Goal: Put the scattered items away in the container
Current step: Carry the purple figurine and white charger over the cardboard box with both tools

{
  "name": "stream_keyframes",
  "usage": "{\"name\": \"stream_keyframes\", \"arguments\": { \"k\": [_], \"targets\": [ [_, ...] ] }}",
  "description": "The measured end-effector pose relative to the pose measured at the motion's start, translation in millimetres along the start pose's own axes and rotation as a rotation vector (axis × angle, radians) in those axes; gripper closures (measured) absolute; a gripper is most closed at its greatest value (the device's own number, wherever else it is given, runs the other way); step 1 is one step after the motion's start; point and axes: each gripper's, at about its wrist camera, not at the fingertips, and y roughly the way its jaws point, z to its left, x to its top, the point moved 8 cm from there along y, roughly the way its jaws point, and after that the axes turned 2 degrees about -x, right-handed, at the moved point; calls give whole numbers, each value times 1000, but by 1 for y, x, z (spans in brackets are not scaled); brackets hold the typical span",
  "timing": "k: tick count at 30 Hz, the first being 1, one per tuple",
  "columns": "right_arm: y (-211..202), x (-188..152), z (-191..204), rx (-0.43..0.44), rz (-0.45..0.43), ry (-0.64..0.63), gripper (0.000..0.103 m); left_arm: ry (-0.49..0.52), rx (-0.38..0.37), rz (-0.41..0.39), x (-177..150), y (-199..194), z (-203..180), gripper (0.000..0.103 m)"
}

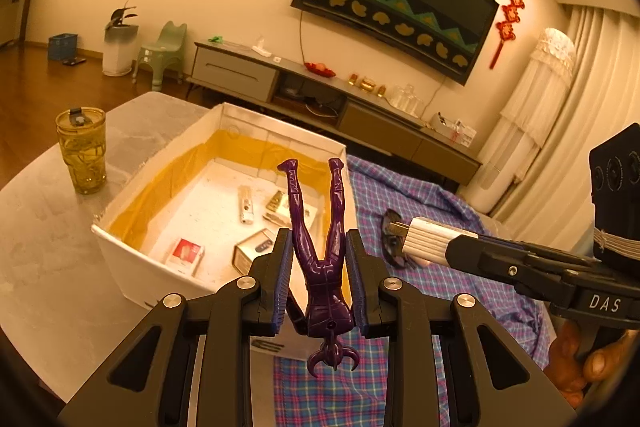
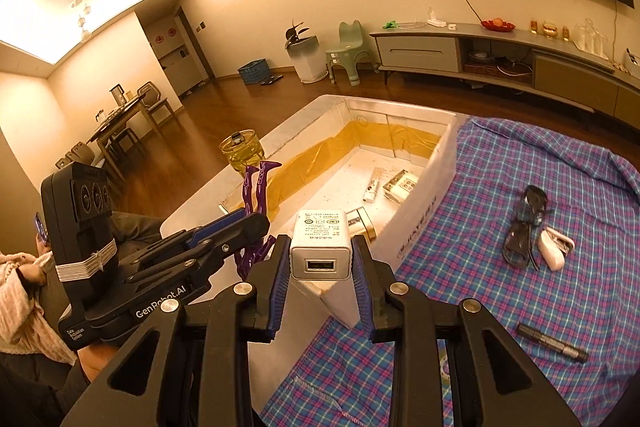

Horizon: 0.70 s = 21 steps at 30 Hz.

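Note:
My left gripper (image 1: 320, 279) is shut on a purple toy figure (image 1: 324, 263), which hangs legs-up above the near wall of the white box (image 1: 132, 267). The box holds several small items, among them a red-and-white pack (image 1: 185, 254) and a tin (image 1: 254, 253). My right gripper (image 2: 320, 273) is shut on a white USB charger (image 2: 321, 245), held over the box's near corner (image 2: 420, 211). The right wrist view shows the left gripper (image 2: 240, 227) and the figure (image 2: 256, 187) to the left. In the left wrist view the right gripper (image 1: 452, 243) carries the charger (image 1: 434, 235) in from the right.
On the plaid cloth (image 2: 520, 307) lie dark sunglasses (image 2: 524, 231), a white case (image 2: 554, 253) and a black marker (image 2: 552, 343). A glass tumbler (image 1: 82, 151) stands on the grey table left of the box. A hand (image 1: 592, 359) holds the right gripper's handle.

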Motion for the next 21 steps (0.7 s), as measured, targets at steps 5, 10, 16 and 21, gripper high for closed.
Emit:
{"name": "stream_keyframes", "arguments": {
  "k": [5,10,16,21],
  "targets": [
    [9,15,8,1,0,-19,72,-27,16,1,13,4,14,76],
    [23,29,15,3,7,-32,72,-62,28,19,21,14,29,76],
    [39,42,22,11,21,-47,72,-88,48,25,33,24,41,76],
    [50,53,26,14,27,-53,72,-102,69,25,43,33,53,76]
  ]
}}
